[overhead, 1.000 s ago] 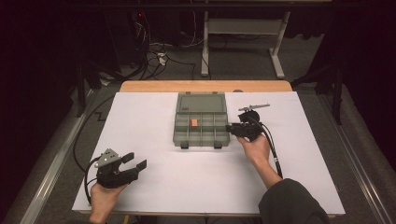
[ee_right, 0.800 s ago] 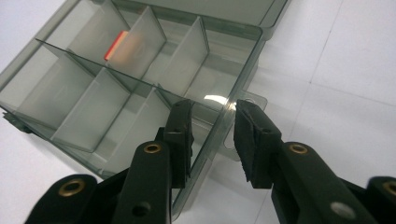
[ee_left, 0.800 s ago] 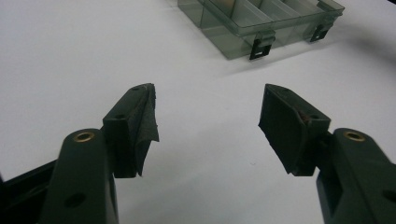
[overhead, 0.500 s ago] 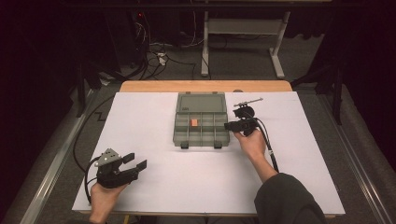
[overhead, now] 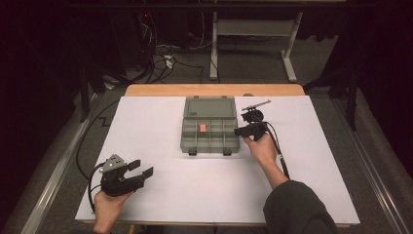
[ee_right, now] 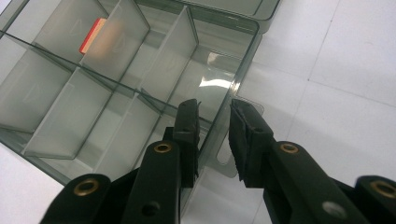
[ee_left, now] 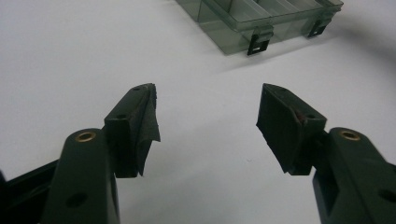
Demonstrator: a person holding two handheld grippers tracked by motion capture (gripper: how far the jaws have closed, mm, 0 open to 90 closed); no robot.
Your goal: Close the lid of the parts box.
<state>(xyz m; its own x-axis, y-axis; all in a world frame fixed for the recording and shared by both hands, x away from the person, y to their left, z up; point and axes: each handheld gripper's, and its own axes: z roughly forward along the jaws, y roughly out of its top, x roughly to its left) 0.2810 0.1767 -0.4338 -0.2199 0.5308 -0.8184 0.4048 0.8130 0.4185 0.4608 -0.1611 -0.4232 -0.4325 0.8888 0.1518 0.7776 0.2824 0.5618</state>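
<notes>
White paper covers the bench (overhead: pixel 146 126), under a dark room of cables and frame legs. In the right gripper view, the right gripper's (ee_right: pixel 212 135) fingers (ee_right: pixel 187 126) straddle the right wall of the clear compartment box (ee_right: pixel 93 93), one inside the tray, one outside over the hang tab. They have just been closing with the wall between them, and a small gap remains, so nothing looks pinched yet. The aim seems to be steadying or shifting the box by its edge. An orange piece (ee_right: pixel 92 33) sits in a compartment at upper left. Low in the high view's left, the left gripper (overhead: pixel 141 168) rests spread and empty, well apart from the box (overhead: pixel 209 129) at centre, lid open.
</notes>
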